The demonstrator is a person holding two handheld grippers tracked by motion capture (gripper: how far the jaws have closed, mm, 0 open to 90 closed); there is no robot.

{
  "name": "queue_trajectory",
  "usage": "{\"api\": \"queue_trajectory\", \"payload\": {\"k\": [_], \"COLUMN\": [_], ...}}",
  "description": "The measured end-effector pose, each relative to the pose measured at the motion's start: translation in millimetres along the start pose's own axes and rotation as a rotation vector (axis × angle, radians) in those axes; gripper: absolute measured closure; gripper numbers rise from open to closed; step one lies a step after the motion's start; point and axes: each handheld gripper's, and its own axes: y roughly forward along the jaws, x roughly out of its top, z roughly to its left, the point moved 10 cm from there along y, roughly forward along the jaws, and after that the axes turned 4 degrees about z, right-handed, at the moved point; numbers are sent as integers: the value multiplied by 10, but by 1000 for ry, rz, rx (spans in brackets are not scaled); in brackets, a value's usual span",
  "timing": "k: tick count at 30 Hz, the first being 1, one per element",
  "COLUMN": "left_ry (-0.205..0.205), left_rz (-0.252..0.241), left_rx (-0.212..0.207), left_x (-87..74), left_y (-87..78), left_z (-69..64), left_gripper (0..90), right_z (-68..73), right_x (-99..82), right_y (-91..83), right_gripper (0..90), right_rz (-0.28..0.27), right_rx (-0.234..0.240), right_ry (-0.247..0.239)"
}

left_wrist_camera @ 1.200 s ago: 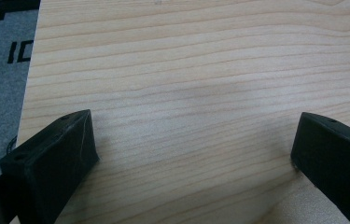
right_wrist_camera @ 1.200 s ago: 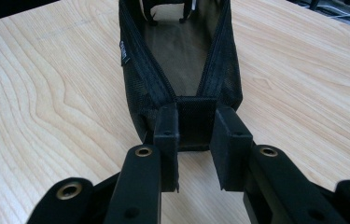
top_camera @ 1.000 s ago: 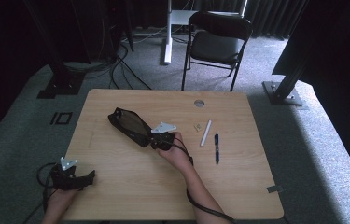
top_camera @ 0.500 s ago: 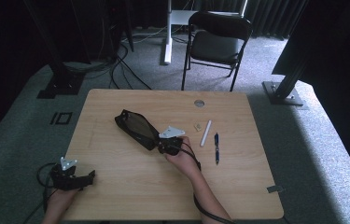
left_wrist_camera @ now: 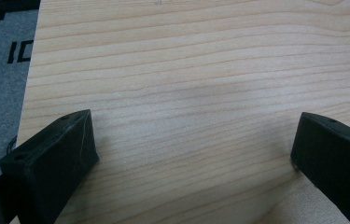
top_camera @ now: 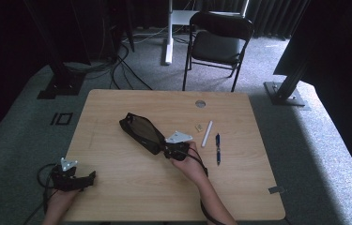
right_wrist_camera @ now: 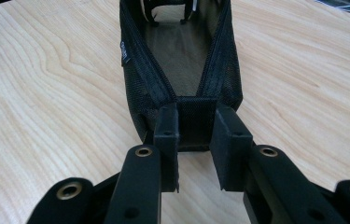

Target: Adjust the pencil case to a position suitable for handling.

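Black mesh pouch (top_camera: pixel 141 132) – end pinched in right gripper (right_wrist_camera: pixel 193 140) jaws | left gripper (left_wrist_camera: pixel 191 154) – jaws wide apart, resting on table (top_camera: pixel 131 187)

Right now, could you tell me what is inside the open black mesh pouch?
The right gripper view shows the black mesh pouch open, with bare dark lining. Its far end is shadowed, so anything there cannot be made out.

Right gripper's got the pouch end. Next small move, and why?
Probably bring the left gripper over to pin the black mesh pouch. The right gripper is clamped on its end tab and the mouth gapes open, while the left sits open at the table's near corner. The white marker and blue pen lie beside it.
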Motion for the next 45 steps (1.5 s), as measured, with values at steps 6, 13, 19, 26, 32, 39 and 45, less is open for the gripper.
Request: {"api": "queue_trajectory", "payload": {"k": [6, 13, 19, 26, 32, 39, 45], "left_ry": [0, 0, 0, 0, -1, 1, 2], "left_rz": [0, 0, 0, -2, -1, 0, 0], "left_rx": [0, 0, 0, 0, 0, 0, 0], "left_x": [0, 0, 0, 1, 1, 0, 0], "left_y": [0, 0, 0, 1, 1, 0, 0], "left_z": [0, 0, 0, 0, -1, 1, 1], "left_gripper": [3, 3, 4, 4, 3, 4, 3], "right_z": [-18, -25, -29, -32, -60, -74, -70], "right_x": [-86, -146, -204, -284, -394, -477, -560], "right_y": [-90, -176, -242, -346, -439, -551, -650], "right_gripper": [735, 735, 734, 735, 735, 734, 734], "right_rz": [3, 0, 2, 2, 6, 4, 7], "right_rx": [2, -7, -7, -11, -25, -26, -22], "right_ry": [14, 16, 21, 14, 15, 23, 33]}}
